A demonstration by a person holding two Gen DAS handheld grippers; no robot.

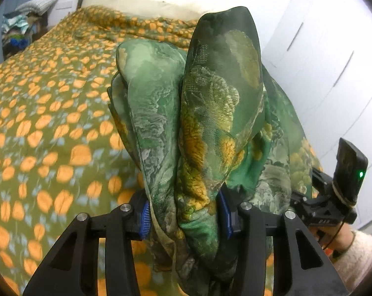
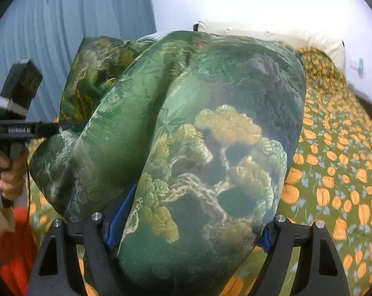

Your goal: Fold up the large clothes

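A large green garment (image 1: 205, 113) with a gold and grey landscape print is held up above the bed. My left gripper (image 1: 184, 217) is shut on a bunched fold of it, and cloth billows up in front of the camera. My right gripper (image 2: 186, 224) is shut on another part of the same garment (image 2: 210, 148), which fills most of that view and hides the fingertips. The right gripper also shows at the lower right of the left wrist view (image 1: 334, 197). The left gripper shows at the left of the right wrist view (image 2: 18, 123).
The bed (image 1: 50, 123) has an olive cover with orange flowers. A cream pillow (image 1: 141, 5) lies at its head. A pile of clothes (image 1: 20, 29) sits beside the bed at far left. White wardrobe doors (image 1: 321, 49) stand to the right; a blue-grey curtain (image 2: 75, 37) hangs behind.
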